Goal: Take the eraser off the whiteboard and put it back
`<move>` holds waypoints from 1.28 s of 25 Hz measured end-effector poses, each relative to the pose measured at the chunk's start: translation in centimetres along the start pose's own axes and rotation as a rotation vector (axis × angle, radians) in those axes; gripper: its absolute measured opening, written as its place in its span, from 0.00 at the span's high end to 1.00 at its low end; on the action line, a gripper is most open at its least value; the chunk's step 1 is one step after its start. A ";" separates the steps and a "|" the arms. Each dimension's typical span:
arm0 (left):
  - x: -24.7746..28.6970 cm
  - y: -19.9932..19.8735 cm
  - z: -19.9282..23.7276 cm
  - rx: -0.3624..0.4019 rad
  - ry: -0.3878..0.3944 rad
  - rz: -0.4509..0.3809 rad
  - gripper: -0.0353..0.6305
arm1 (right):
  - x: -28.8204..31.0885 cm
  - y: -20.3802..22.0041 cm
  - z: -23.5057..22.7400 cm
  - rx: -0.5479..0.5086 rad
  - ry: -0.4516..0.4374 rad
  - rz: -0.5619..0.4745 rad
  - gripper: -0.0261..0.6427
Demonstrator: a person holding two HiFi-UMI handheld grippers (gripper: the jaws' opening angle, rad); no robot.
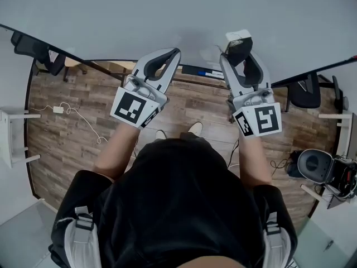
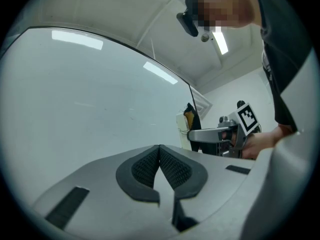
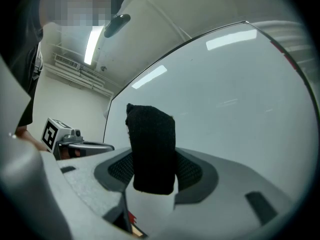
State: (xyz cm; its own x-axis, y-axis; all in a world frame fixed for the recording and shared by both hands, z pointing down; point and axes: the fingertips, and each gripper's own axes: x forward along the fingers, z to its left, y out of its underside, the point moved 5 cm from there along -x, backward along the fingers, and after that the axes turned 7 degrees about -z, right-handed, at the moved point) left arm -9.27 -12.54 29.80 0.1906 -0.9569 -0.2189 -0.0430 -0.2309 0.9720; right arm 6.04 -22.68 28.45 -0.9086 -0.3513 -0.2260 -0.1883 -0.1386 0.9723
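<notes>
The eraser [image 3: 151, 149], black felt on one side with a pale body [image 1: 239, 42], stands upright between the pads of my right gripper [image 1: 240, 44], which is shut on it close in front of the whiteboard [image 1: 184, 15]. My left gripper [image 1: 167, 57] hovers beside it to the left, also near the board, shut with its pads touching and nothing held [image 2: 160, 156]. From the left gripper view the right gripper [image 2: 220, 134] and the eraser [image 2: 187, 121] show off to the right. The whiteboard surface [image 3: 225, 99] looks blank.
A ledge with blue and dark markers [image 1: 203, 71] runs along the board's lower edge. Below are a wood floor, black office chairs [image 1: 39, 52] [image 1: 309, 91], white table legs [image 1: 11, 138], a cable with a plug [image 1: 58, 109] and a grey bin [image 1: 315, 166].
</notes>
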 end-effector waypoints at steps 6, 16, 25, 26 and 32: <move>-3.2 0.7 0.1 -0.022 0.055 -0.004 0.95 | -0.5 1.0 3.8 0.016 0.000 0.028 0.63; -11.5 0.4 2.0 -0.054 0.084 -0.003 0.95 | -0.9 2.1 13.2 0.030 0.011 0.039 0.63; -11.1 0.5 2.0 -0.069 0.092 0.014 0.95 | -0.9 2.5 13.4 0.049 0.014 0.045 0.63; -11.1 0.5 2.0 -0.072 0.093 0.016 0.95 | -0.9 2.6 13.4 0.051 0.014 0.045 0.63; -11.7 0.7 1.5 -0.075 0.096 0.022 0.95 | -1.3 2.9 14.1 0.059 0.007 0.046 0.63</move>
State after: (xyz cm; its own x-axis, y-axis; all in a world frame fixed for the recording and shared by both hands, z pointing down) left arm -13.05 -1.76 32.90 0.2836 -0.9396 -0.1918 0.0248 -0.1928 0.9809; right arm 1.48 -9.58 32.38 -0.9143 -0.3622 -0.1810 -0.1681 -0.0670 0.9835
